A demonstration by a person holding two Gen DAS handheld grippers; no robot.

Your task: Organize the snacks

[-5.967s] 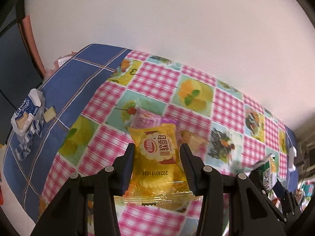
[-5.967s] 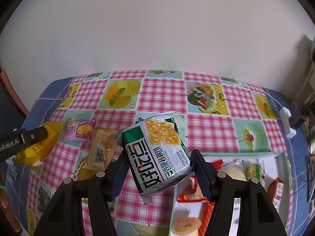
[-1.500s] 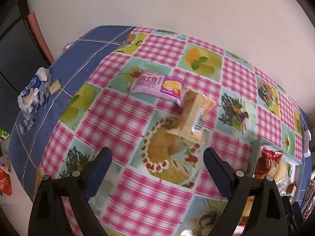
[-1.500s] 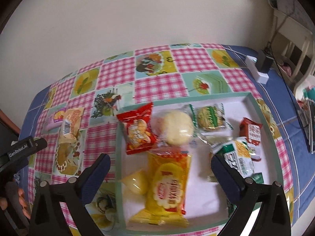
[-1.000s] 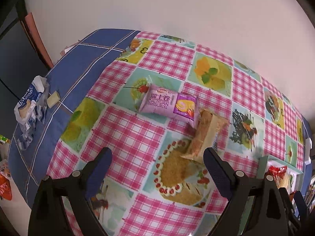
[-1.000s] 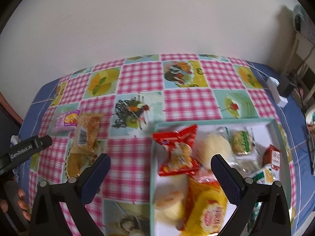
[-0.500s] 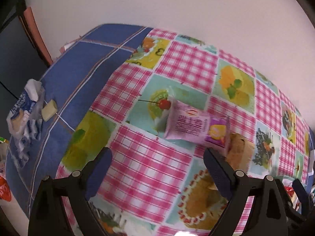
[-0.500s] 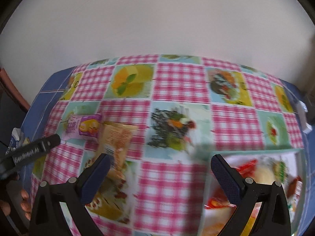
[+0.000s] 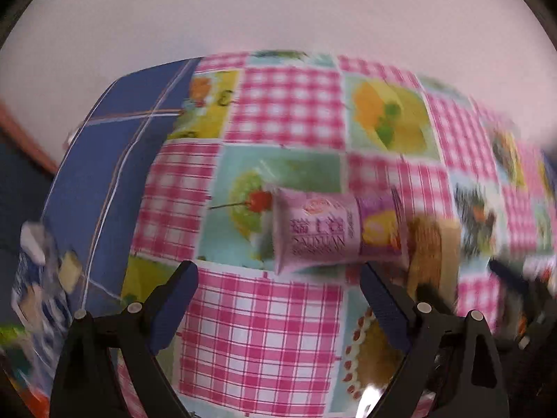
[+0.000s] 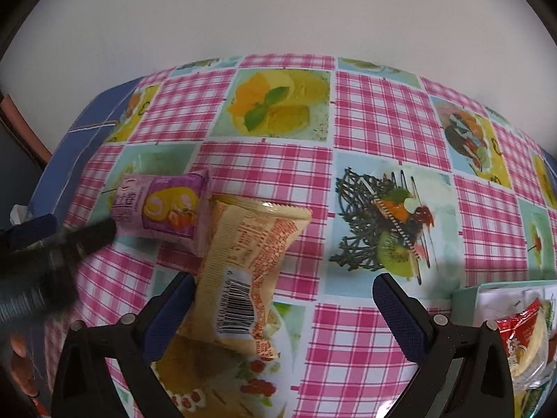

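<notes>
While both tools hang over the table with nothing held, entries run as follows: left gripper (image 9: 278, 291), jaws spread wide and empty, aimed at the pink-and-purple foil snack packet (image 9: 339, 231) lying flat on the pink-checked, fruit-printed tablecloth (image 9: 264, 341) just ahead; right gripper (image 10: 282, 301), likewise wide and empty, its left finger beside the long beige plastic-wrapped pastry packet with a barcode (image 10: 245, 277). Packets: the two touch, the pink one's end seam against the beige one's upper end. Beyond: pale green tray (image 10: 468, 291) at the right, holding a red-wrapped snack (image 10: 520, 329) among others. Risks, as judged: both grippers converge on adjoining packets and may collide; closing on one could drag its neighbour; slick film flat on cloth may slide from the fingers; the left view is blurred, so alignment is uncertain
</notes>
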